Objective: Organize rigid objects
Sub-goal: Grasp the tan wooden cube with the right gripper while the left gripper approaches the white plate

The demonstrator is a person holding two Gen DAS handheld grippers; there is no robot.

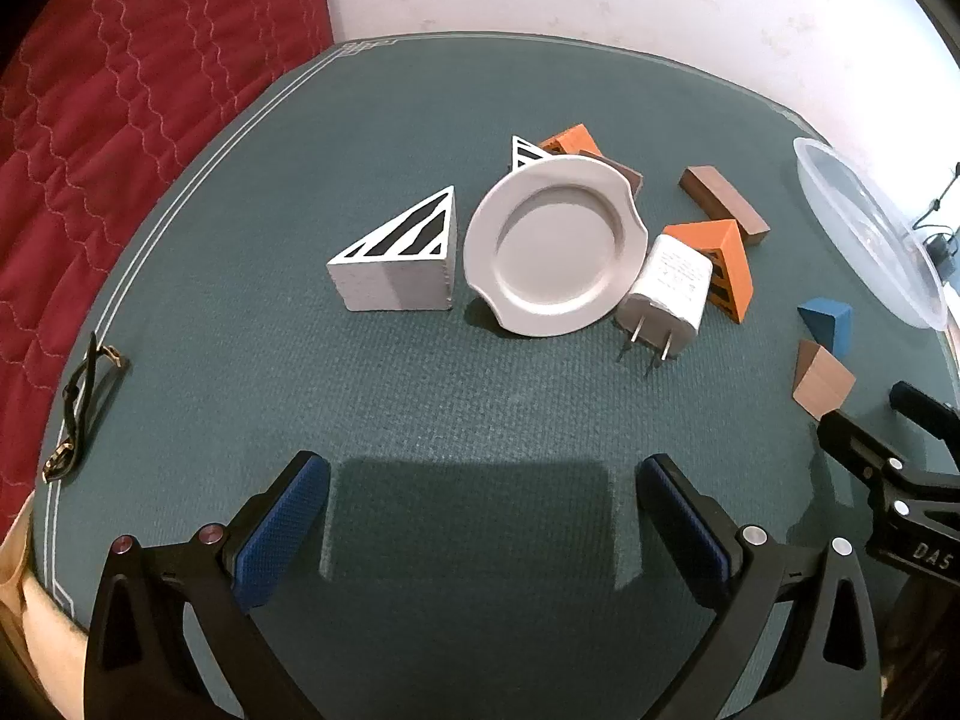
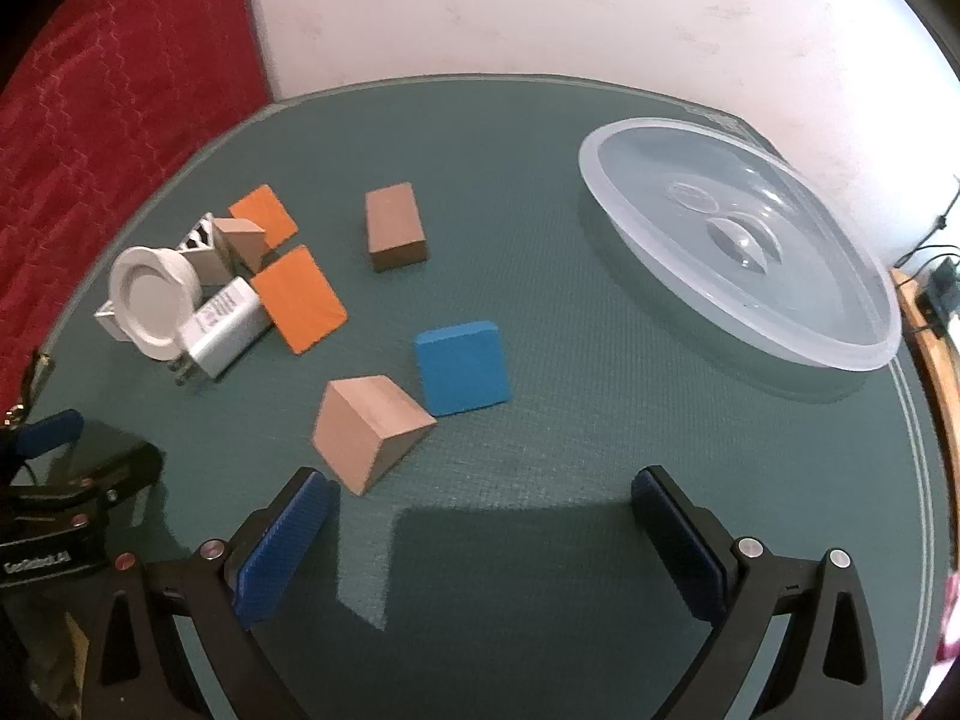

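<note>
**Both tongs spread wide over the green table**

The left tongs (image 1: 483,516) hang with jaws fully apart and nothing between them, tilted down over bare green table (image 1: 372,396). The right tongs (image 2: 483,525) are likewise released and empty, with a tan wooden wedge (image 2: 369,432) just beyond their left finger.

Just past that wedge lies a blue block (image 2: 463,366), close beside it. Farther off stands a brown block (image 2: 395,227) on its own. To the left the other pieces crowd together: a white plate (image 1: 555,246) propped at a tilt, a white plug (image 1: 666,294) touching its rim with its prongs on the table, an orange wedge (image 1: 723,267) behind the plug, and a white striped wedge (image 1: 399,261) just beside the plate.

A clear plastic bowl (image 2: 744,240) sits well apart on the right side of the table, tilted, and holds nothing.

Behind the plate, a second orange piece (image 1: 567,138) and a second striped piece (image 1: 527,153) are mostly hidden. A dark strap (image 1: 84,408) lies at the table's left edge, hard to make out.
</note>
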